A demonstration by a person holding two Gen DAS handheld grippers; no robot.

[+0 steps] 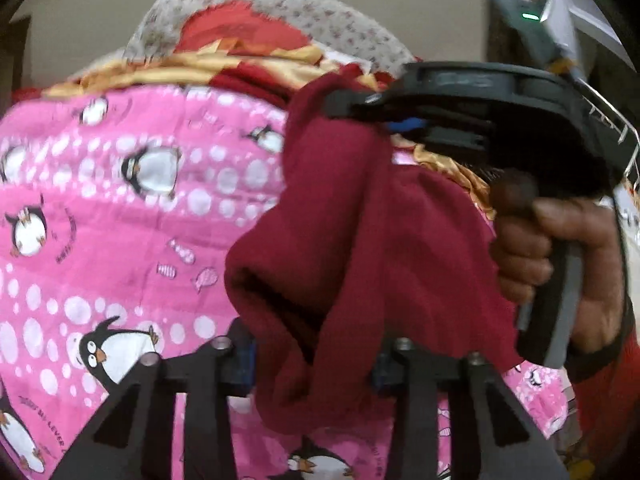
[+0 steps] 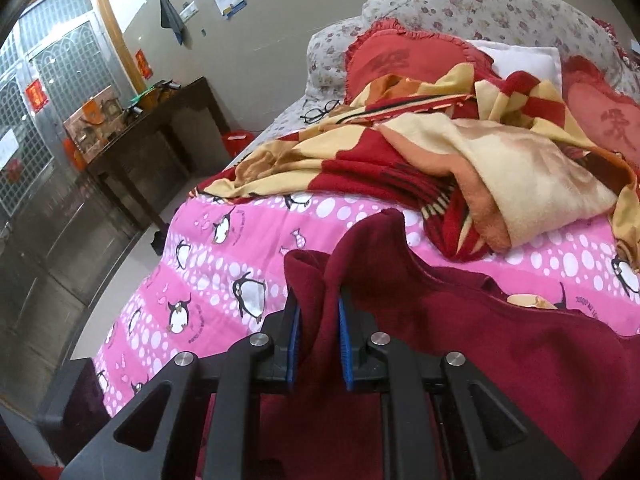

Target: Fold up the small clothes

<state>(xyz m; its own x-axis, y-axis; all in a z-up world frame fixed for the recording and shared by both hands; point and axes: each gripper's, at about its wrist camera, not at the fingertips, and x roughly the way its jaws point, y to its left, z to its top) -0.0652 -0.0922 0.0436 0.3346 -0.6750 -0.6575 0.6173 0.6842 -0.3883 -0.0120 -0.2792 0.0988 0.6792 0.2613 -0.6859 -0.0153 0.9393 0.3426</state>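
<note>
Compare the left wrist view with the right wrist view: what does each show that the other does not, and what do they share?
Only the left wrist view shows the right gripper from outside, pinching the maroon garment, with the hand on its grip. Only the right wrist view shows the dark wooden table, the metal door, the glasses and two heart-shaped cushions. Both show the garment bunched between that view's own jaws, the pink penguin sheet and the red-and-yellow blanket.

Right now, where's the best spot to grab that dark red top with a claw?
Its upper edge, from the near side. The dark red top is limp and drapes onto the pink sheet, so a bunched edge fits, as the right claw and left claw pinch it.
</note>
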